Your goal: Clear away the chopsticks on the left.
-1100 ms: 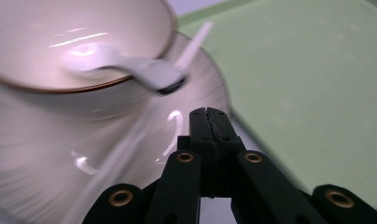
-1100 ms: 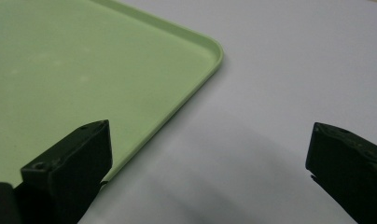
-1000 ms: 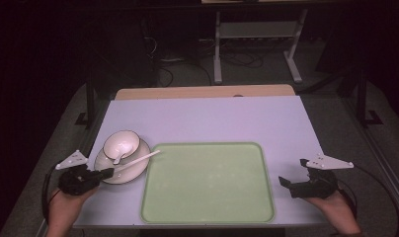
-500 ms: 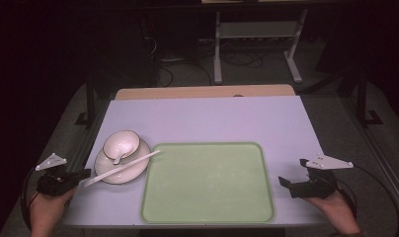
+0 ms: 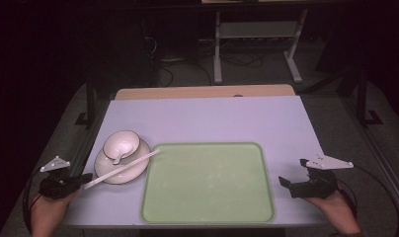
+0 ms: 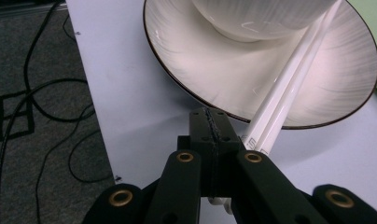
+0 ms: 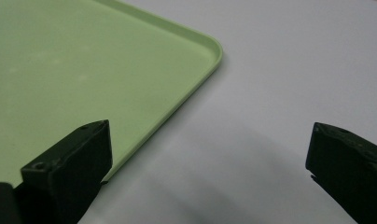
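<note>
Our left gripper (image 5: 81,179), at the table's (image 5: 207,118) left edge, clamps white chopsticks (image 5: 123,169) lying across the plate (image 5: 104,170); our right gripper (image 7: 210,154) gapes wide

Dark room: grey carpet (image 5: 266,74) strewn with cables (image 5: 187,61), a metal stand (image 5: 257,34) behind the table (image 5: 212,118).

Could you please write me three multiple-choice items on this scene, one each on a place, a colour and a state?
1. Where does the bowl sit?
A on the plate
B on the tray
C on the floor

2. What colour is the tray?
A blue
B light green
C red

3. How do the right gripper jaws stand?
A shut on a cup
B shut on the tray
C wide open

Answers:
1 A, the bowl rests on the white plate left of the tray.
2 B, the tray is pale green in both views.
3 C, bare table shows between the jaws.
</note>
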Demonstrator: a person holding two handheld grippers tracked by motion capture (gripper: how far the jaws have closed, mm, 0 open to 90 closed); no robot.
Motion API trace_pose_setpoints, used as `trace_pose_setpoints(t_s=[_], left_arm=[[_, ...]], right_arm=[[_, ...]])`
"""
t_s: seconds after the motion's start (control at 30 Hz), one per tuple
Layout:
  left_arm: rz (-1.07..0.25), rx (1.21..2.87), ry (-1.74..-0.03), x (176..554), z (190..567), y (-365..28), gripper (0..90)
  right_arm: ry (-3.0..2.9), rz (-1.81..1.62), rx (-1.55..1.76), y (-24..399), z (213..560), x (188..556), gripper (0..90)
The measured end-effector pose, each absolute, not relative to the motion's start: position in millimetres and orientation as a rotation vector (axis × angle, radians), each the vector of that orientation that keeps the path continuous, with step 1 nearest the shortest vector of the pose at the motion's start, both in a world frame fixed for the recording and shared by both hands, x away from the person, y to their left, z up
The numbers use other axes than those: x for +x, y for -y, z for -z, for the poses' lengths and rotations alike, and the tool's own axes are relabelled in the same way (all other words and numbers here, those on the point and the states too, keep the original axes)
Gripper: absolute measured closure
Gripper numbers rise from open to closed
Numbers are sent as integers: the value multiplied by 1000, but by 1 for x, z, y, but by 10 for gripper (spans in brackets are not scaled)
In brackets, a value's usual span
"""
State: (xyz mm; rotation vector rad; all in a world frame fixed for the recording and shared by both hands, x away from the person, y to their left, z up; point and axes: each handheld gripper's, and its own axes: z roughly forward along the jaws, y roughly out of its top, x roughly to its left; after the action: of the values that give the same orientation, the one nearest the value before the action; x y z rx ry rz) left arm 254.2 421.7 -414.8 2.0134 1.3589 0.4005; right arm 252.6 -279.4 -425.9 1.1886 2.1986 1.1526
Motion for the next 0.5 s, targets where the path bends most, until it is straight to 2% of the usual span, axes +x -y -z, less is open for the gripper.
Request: trace_pose_setpoints(t_s=[0.5], left_arm=[[-364, 2051, -1330, 241, 415, -410, 899]], right_arm=[[-2202, -1146, 1187, 279, 426, 253, 0]])
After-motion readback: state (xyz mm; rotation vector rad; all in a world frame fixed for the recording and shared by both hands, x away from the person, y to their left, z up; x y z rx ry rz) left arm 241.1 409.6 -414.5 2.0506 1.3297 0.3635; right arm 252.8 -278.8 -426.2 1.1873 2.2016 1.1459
